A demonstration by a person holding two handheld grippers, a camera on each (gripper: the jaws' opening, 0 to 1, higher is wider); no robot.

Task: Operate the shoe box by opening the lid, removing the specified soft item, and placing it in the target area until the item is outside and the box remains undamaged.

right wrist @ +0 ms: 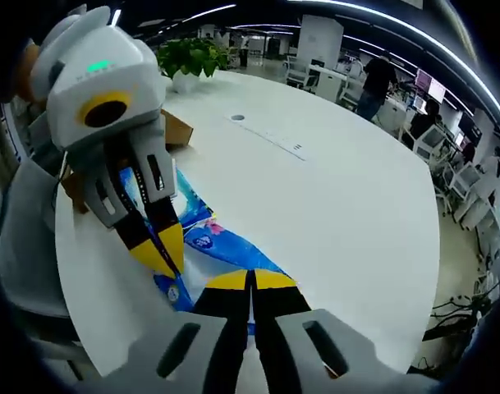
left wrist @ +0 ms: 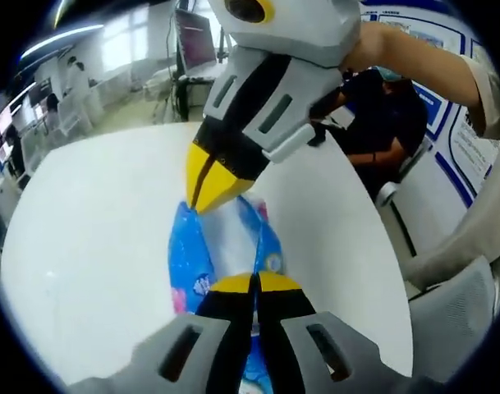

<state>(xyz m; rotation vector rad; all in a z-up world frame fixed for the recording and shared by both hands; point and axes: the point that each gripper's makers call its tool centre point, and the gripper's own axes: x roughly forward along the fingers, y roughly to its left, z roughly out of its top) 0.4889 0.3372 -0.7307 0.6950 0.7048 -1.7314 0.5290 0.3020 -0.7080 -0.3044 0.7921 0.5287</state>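
In the left gripper view a white table [left wrist: 94, 238] runs from the left edge to the centre. On it lies one blue-and-white soft pack [left wrist: 225, 246], its long axis running from bottom centre up toward the middle of the frame. The left gripper [left wrist: 254, 283] rises from the bottom, its jaws pressed together on the near end of the pack. From the top comes the right gripper [left wrist: 202, 193], its yellow tips closed on the pack's far end. So the pack is stretched between the two grippers, one at each end. At right, a person's arm [left wrist: 422, 57] holds the right gripper.

In the right gripper view, at left, the left gripper [right wrist: 163, 250] reaches down from the upper left, tips pinching the pack [right wrist: 208, 238]. Behind it, at the left edge, sits one brown cardboard box [right wrist: 174, 127]; whether its lid is open I cannot tell. The right gripper [right wrist: 251, 283] rises at bottom centre, jaws shut on the pack's near end. The table [right wrist: 340, 189] spreads wide to the right, with one potted plant [right wrist: 188, 61] at its far edge.

The pack seems already out of the box. Both grippers grip it equally, so setting it down depends on lowering the ends together.
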